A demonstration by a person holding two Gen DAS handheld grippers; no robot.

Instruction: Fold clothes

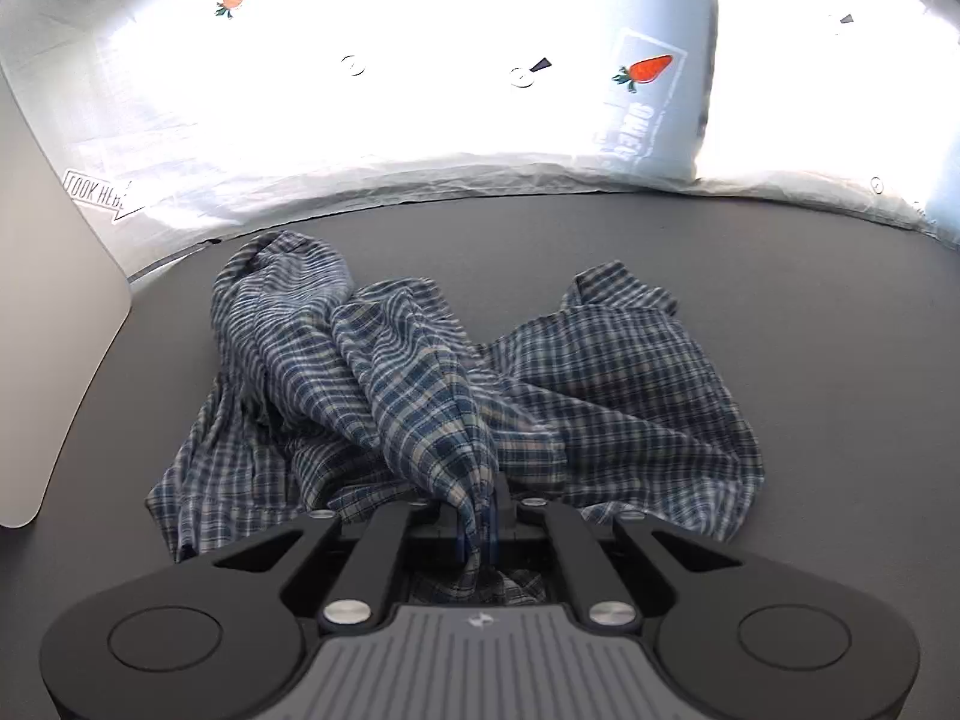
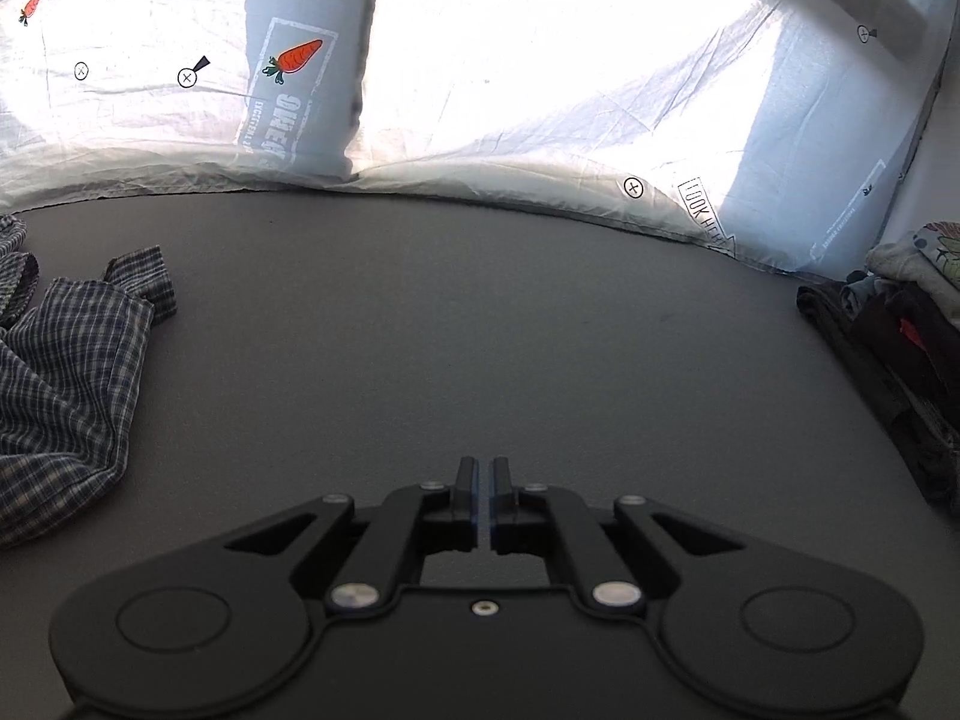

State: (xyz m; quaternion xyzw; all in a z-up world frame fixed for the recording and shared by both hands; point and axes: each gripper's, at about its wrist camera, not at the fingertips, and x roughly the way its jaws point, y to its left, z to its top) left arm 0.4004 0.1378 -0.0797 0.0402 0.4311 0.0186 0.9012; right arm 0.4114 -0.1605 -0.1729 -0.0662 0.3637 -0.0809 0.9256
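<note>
Because the left gripper (image 1: 478, 531) has its jaws pinched on a gathered fold of the shirt (image 1: 456, 384), the cloth rises in a tented ridge from the heap straight ahead of it, while the rest lies crumpled on the dark desk (image 1: 780, 276) just beyond its fingers, spreading to both sides. The right gripper (image 2: 482, 495) has its jaws pressed together on nothing, hovering over bare desk with the shirt well off to its left. The plaid fabric looks thin, light and limp: it drapes and bunches wherever it is lifted, so one pinch point only drags it into a rope and will not flatten it. My judgement is that it wants two holds, at a hem, a shoulder seam or the collar edge, where doubled cloth gives the pads more to bite on and the panel can be pulled taut between them; a grip on a single loose layer could slip or carry an underlying layer along. The left wrist view alone shows the pinch itself, the ridge of cloth and the pale panel (image 1: 54, 324) standing off to the gripper's left. The right wrist view alone shows a stack of other clothes (image 2: 900, 324) at the far right of the desk, and a loose cuff or tab (image 2: 144, 282) at the shirt's near edge. Both show the carrot-printed sheet (image 2: 540, 90) behind the desk.
</note>
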